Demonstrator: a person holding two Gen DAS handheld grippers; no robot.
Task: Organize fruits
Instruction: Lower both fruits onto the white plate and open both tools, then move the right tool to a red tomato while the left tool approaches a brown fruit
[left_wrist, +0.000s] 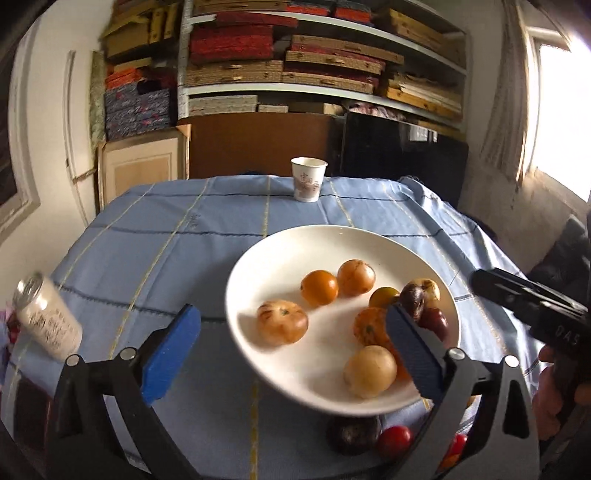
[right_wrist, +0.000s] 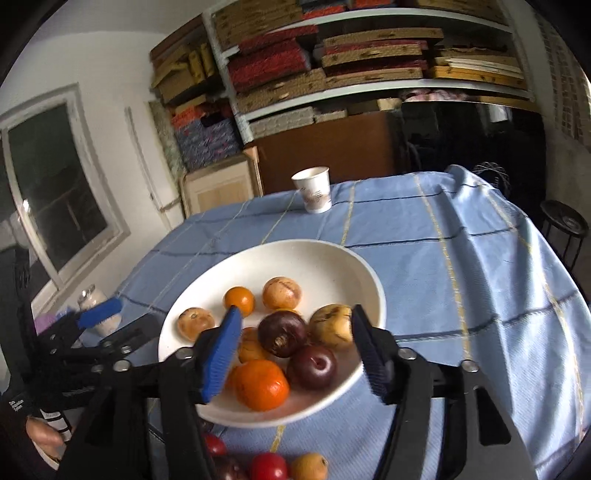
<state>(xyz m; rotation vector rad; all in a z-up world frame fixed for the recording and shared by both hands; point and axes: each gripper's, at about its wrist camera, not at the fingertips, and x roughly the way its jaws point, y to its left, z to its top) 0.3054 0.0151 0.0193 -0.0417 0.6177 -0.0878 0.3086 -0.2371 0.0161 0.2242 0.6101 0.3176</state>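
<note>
A white plate on the blue checked tablecloth holds several fruits: orange and tan round ones, a dark purple one, a plum and a tangerine. My left gripper hovers open over the plate's near left side, nothing between its blue pads. My right gripper stands open above the plate's near edge, its pads apart from the fruit below. Loose fruits lie on the cloth in front of the plate: a dark one and red ones.
A paper cup stands at the table's far edge. A white can sits at the left edge. Shelves stacked with boards fill the back wall. A black stool stands to the right of the table.
</note>
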